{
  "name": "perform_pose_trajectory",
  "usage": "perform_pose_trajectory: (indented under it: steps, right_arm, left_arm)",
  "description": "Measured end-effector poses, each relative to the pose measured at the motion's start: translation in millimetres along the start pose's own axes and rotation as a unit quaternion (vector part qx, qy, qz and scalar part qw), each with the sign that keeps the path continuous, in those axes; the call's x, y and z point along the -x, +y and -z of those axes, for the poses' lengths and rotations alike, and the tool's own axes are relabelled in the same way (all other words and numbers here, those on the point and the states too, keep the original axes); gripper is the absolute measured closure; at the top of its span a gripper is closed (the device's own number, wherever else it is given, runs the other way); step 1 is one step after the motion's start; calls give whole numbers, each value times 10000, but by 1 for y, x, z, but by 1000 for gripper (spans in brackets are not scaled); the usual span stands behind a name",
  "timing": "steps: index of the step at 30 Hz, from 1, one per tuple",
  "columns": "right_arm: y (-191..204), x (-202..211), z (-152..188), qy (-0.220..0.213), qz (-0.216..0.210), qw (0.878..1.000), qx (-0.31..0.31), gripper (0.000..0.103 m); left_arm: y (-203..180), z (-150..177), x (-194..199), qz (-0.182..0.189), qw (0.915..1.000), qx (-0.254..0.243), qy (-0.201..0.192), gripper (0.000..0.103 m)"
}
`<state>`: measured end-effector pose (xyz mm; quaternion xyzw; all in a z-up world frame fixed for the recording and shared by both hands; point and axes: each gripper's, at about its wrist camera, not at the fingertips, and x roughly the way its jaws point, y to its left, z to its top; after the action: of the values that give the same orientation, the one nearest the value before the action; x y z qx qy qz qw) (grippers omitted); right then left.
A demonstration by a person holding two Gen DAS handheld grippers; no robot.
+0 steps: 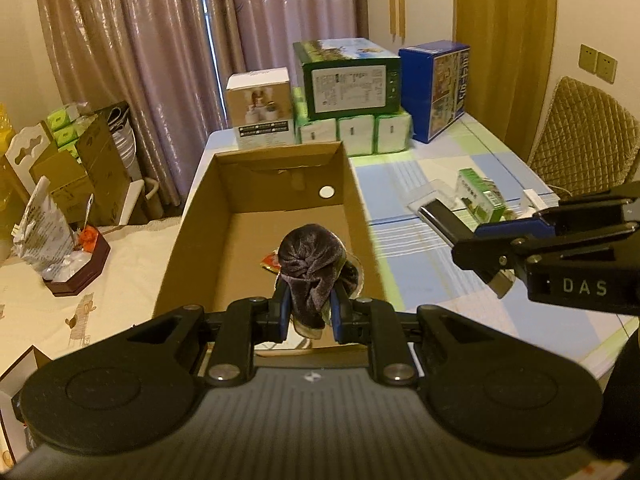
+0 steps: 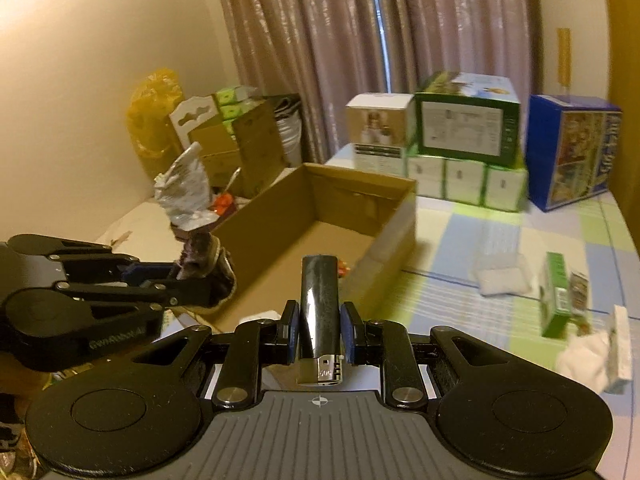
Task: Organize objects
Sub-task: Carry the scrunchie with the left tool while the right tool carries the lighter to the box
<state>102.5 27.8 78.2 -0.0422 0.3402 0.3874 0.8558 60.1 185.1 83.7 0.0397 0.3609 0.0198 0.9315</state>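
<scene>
My left gripper (image 1: 310,312) is shut on a dark velvet scrunchie (image 1: 310,264) and holds it over the near end of an open cardboard box (image 1: 200,216). A small red-orange wrapper (image 1: 269,261) lies on the box floor behind it. My right gripper (image 2: 319,326) is shut on a black lighter (image 2: 319,300), metal end toward the camera, just short of the same cardboard box (image 2: 276,216). In the left wrist view the right gripper (image 1: 444,222) reaches in from the right with the lighter (image 1: 440,216). In the right wrist view the left gripper (image 2: 196,276) with the scrunchie (image 2: 206,258) is at the left.
Stacked cartons, a green one (image 1: 348,76) and a blue one (image 1: 436,88), stand behind the box. A small green packet (image 2: 560,296), a clear bag (image 2: 500,268) and white tissue (image 2: 592,356) lie on the checked tablecloth (image 1: 432,272). A dark tray with foil bag (image 1: 60,248) sits at the left.
</scene>
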Motion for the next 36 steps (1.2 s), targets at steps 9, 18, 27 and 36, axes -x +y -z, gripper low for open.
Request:
perform_pose_trajectory:
  steps: [9,18,27,36]
  right_arm:
    - [16,-34,-11,182,-157,9997,42,84]
    - [14,-69,-27,341,-214,9991,-166,84]
    - [9,-97,-33,457,-216,9981,-352,84]
    - [7,-128,-42,608,-116,9976,-311,84]
  left_arm:
    - [31,-6,-19,-74,9999,12,132,87]
    - [66,-16,-43,-213,9994,51,286,87]
    - [75,-17,-67,-131,9990,35,419,87]
    - [77,-26,-97,-118,9983,-108,552,86]
